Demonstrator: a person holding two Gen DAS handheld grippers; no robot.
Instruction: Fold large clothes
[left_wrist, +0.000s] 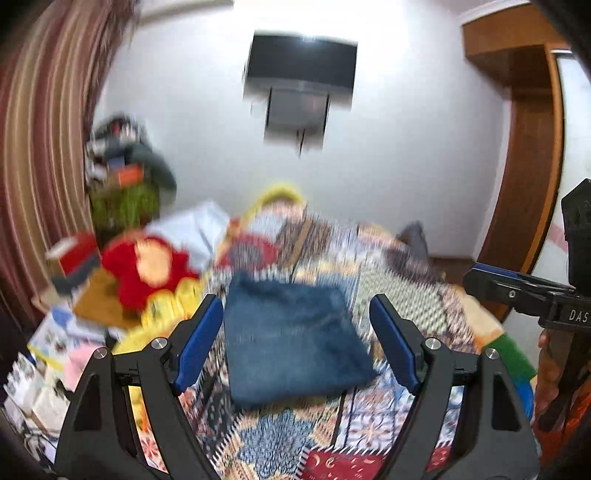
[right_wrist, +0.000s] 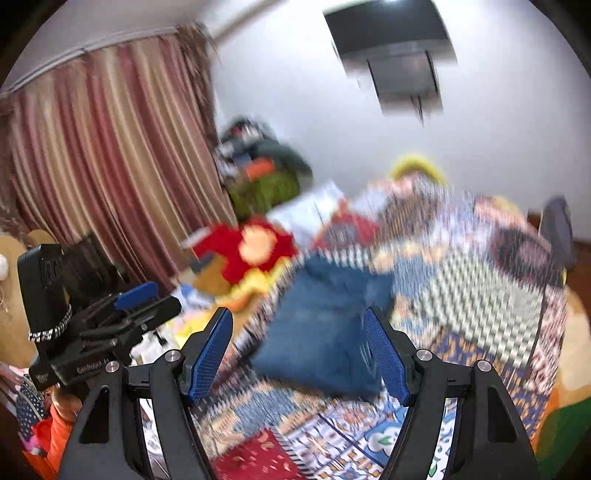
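A folded blue denim garment (left_wrist: 291, 339) lies flat on the patterned patchwork bedspread (left_wrist: 280, 435). It also shows in the right wrist view (right_wrist: 325, 332). My left gripper (left_wrist: 295, 332) is open and empty, raised above the bed with the denim seen between its blue pads. My right gripper (right_wrist: 299, 343) is open and empty too, held above the near edge of the denim. Each gripper shows in the other's view: the right one (left_wrist: 524, 291) at the right edge, the left one (right_wrist: 122, 314) at the left. Both views are blurred.
A red and yellow plush toy (left_wrist: 147, 273) lies on the bed's left side, with boxes and papers (left_wrist: 48, 354) beside it. A striped curtain (right_wrist: 110, 155) hangs at the left. A wall-mounted TV (left_wrist: 301, 62) is on the white wall. A wooden door frame (left_wrist: 524, 162) stands at the right.
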